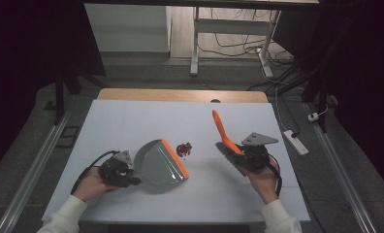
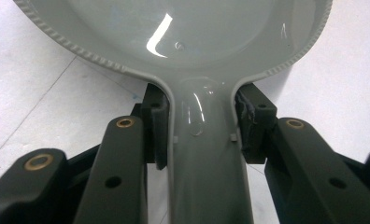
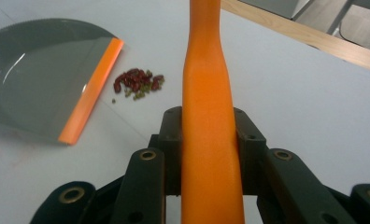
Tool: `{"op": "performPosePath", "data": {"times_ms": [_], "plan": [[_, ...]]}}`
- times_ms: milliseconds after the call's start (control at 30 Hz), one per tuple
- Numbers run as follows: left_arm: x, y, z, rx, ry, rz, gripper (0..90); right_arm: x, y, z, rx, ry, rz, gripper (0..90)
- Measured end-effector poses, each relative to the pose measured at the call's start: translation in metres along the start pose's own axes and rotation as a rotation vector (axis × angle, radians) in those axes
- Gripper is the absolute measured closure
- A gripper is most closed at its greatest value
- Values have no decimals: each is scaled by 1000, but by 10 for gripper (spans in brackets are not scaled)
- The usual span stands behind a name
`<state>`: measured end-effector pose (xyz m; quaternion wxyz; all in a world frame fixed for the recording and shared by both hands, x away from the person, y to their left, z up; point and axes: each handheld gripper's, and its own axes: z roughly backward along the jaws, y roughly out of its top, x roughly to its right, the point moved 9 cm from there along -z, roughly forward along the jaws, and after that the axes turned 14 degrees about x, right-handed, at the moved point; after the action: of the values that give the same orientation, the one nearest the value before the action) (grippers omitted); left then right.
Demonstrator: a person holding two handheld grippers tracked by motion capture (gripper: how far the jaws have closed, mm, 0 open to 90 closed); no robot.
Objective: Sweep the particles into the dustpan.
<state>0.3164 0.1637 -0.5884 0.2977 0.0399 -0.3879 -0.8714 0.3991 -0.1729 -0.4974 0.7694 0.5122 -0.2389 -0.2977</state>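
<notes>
One dustpan [image 1: 158, 165], one orange brush [image 1: 222, 132], one bean pile [image 1: 184, 149] on the bench [image 1: 132, 121]. Left tool [image 1: 132, 175] clamped on dustpan handle. Right tool [image 1: 238, 155] clamped on brush handle.

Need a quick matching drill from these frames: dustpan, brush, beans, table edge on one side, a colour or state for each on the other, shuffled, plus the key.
Things:
1. dustpan
2. brush
3. beans
4. table edge

Matches:
A. bare wood at the far side
B. orange handle, held by the right gripper
C. grey with an orange lip, held by the left gripper
D. small dark red pile, loose on the white top

Pairs: 1-C, 2-B, 3-D, 4-A
</notes>
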Motion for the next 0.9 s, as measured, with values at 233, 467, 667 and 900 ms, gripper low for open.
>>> {"op": "performPosePath", "data": {"times_ms": [233,467,667,900], "plan": [[1,0,2,4,-1,-3,615,-9,12,-32,-1,24,10,703],[2,0,0,1,2,-2,615,-16,22,-58,-7,43,49,703],[3,0,-1,1,-3,-1,615,-16,27,-77,-2,46,42,703],[3,0,-1,-4,-5,-3,615,-15,32,-96,5,47,27,704]]}}
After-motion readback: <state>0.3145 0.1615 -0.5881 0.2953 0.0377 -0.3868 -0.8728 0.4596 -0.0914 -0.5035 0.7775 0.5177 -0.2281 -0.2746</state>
